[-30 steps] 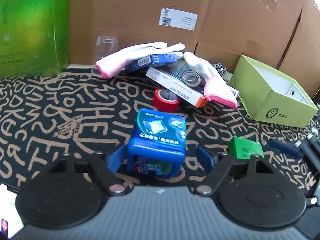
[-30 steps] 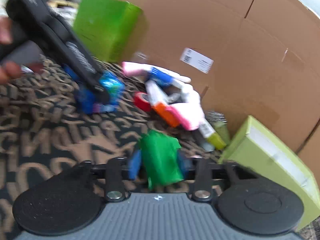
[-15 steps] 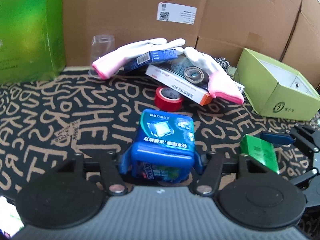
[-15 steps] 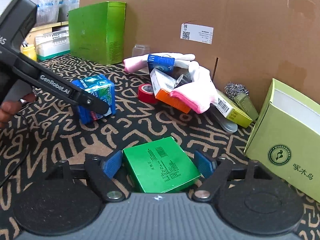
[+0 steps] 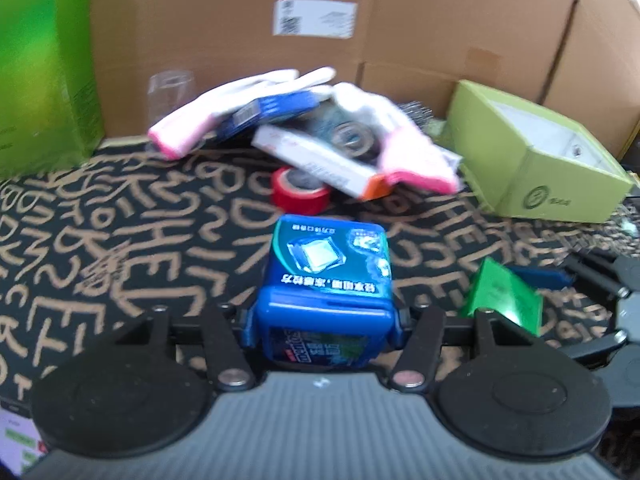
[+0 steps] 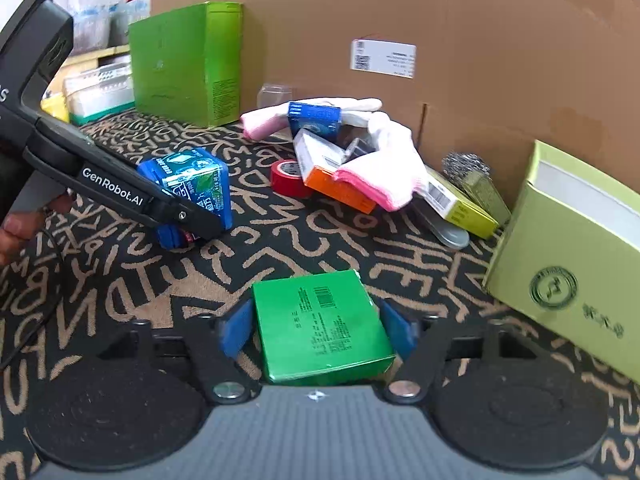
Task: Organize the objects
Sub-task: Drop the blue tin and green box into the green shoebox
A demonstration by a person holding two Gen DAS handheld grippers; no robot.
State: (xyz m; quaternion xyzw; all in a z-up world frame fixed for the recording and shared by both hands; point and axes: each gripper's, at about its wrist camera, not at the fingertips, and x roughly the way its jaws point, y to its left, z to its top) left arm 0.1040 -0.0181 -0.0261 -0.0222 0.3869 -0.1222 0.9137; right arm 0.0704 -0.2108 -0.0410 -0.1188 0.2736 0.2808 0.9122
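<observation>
A blue mint box (image 5: 326,280) with a teal label sits between the pads of my left gripper (image 5: 324,320), which is shut on its sides. The right wrist view shows the same box (image 6: 196,180) low over the patterned mat, in that gripper, which a hand holds. A flat green box (image 6: 320,320) lies between the blue pads of my right gripper (image 6: 316,328). Its jaws are closing and the pads touch the box's side edges. In the left wrist view the green box (image 5: 500,296) looks tilted, one edge up.
A pile at the back holds pink-and-white gloves (image 6: 384,168), small boxes and a red tape roll (image 5: 300,190). An open light-green box (image 5: 532,160) stands at the right and a tall green box (image 5: 44,68) at the left. A cardboard wall (image 5: 440,20) closes the back, with a clear cup (image 5: 170,88) in front.
The left jaws closed onto the blue box. The right gripper brought the green box from upright to flat, opened around it, then closed in again. The green box now looks tilted.
</observation>
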